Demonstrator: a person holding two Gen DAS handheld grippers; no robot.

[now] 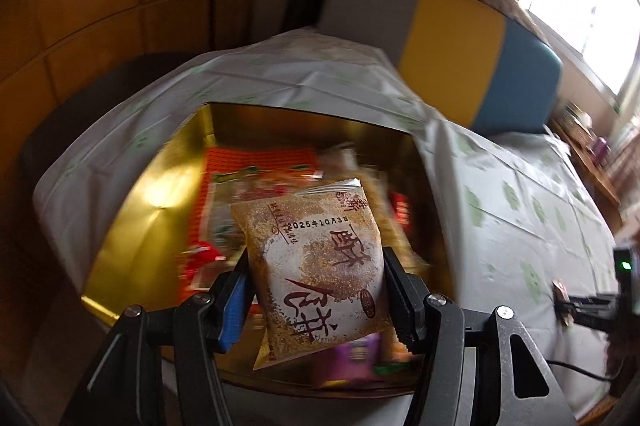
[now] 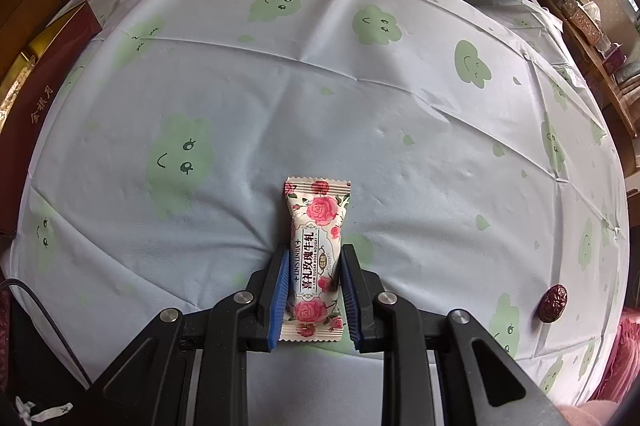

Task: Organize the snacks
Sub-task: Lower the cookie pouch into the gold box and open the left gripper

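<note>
The left claw (image 1: 316, 290) is clenched on a brown biscuit packet (image 1: 316, 266) and holds it above the gold box (image 1: 136, 226), where other snacks lie. The right claw (image 2: 314, 290) grasps a rose nougat candy (image 2: 316, 258) low over the counter (image 2: 320, 98). A red date (image 2: 553, 303) lies well apart, to the right.

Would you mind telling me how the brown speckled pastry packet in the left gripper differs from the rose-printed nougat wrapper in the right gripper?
The brown speckled pastry packet is broad and roughly square; the rose-printed nougat wrapper is slim and oblong.
The packet is sandy brown with large brush characters; the wrapper is white with pink roses.
The packet is held over the gold-lined box of snacks; the wrapper is over the bare tablecloth.
Both are sealed and clamped sideways, by the left gripper and right gripper.
</note>
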